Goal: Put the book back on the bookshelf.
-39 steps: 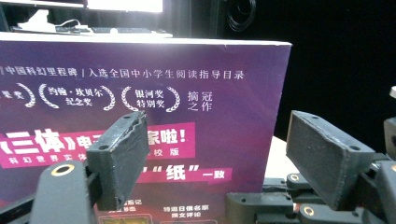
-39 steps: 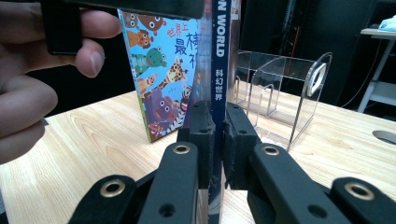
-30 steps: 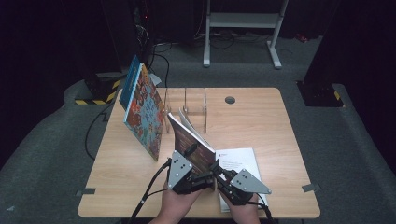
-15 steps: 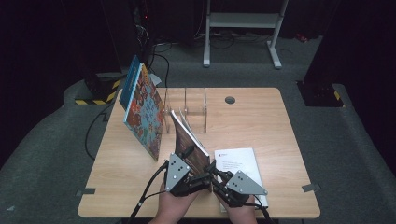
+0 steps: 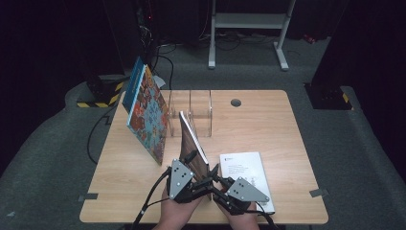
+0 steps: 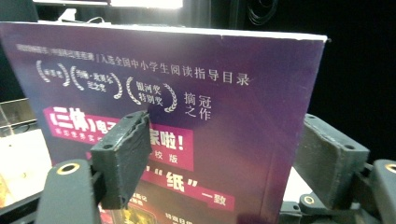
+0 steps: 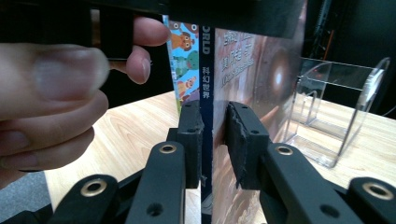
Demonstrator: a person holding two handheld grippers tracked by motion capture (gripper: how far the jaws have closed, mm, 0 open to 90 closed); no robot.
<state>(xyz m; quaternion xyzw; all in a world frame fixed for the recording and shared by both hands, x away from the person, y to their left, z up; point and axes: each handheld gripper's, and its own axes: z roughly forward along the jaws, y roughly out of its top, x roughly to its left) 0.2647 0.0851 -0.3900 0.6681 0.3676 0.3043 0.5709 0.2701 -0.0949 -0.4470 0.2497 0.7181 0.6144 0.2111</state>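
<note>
A thin paperback book (image 5: 191,143) with a glossy purple cover stands on edge on the pale wood-grain surface (image 5: 268,124), tilted, just in front of the clear acrylic rack (image 5: 196,112). The right tongs (image 5: 214,178) straddle its narrow spine near the bottom, their ridged black pads (image 7: 243,140) having just been easing apart with the spine between them, while the left tongs (image 5: 194,165) stand wide around the cover's lower corner, having just been narrowing, one pad over its face. Right of the rack the surface lies bare to its rounded edge; a flat white booklet (image 5: 246,175) lies just right of the book, and a colourful picture book (image 5: 146,115) leans left of the rack.
</note>
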